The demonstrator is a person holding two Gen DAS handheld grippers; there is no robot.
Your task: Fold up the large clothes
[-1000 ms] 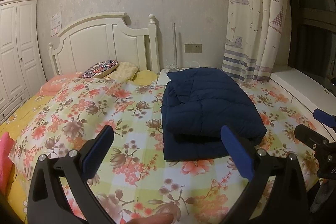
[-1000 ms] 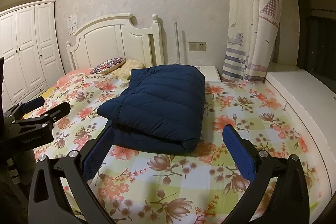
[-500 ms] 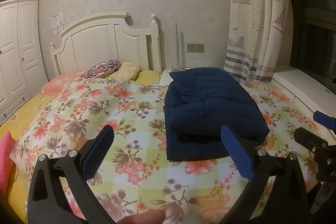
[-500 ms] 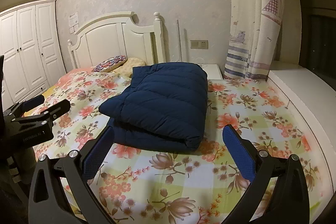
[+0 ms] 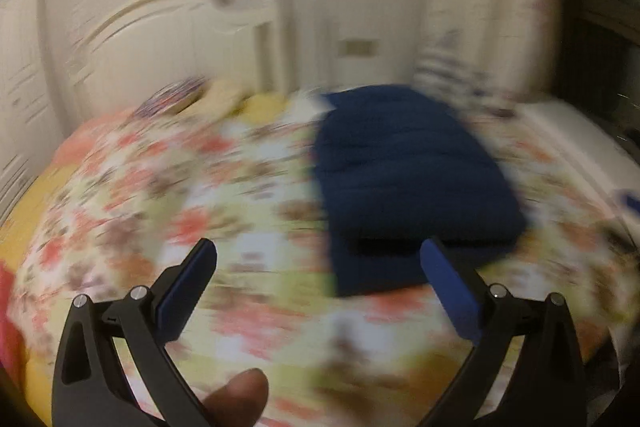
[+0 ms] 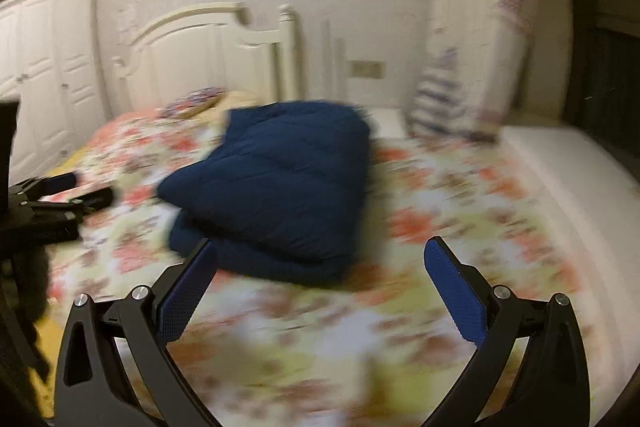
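Note:
A dark blue padded coat (image 5: 408, 183) lies folded in a thick stack on the floral bedspread (image 5: 200, 203); it also shows in the right wrist view (image 6: 288, 187). My left gripper (image 5: 320, 283) is open and empty, held above the bed in front of the coat. My right gripper (image 6: 320, 279) is open and empty, also short of the coat's near edge. The left gripper also shows at the left edge of the right wrist view (image 6: 76, 189). Both views are blurred by motion.
A white headboard (image 6: 208, 55) and pillows (image 6: 196, 99) are at the far end of the bed. A white wardrobe (image 6: 44, 75) stands left. A patterned curtain (image 6: 476, 39) and a white ledge (image 6: 560, 163) are on the right.
Both cameras are now moving fast, so the views have blurred. The coat looks the same and has not moved. Both grippers stay open.

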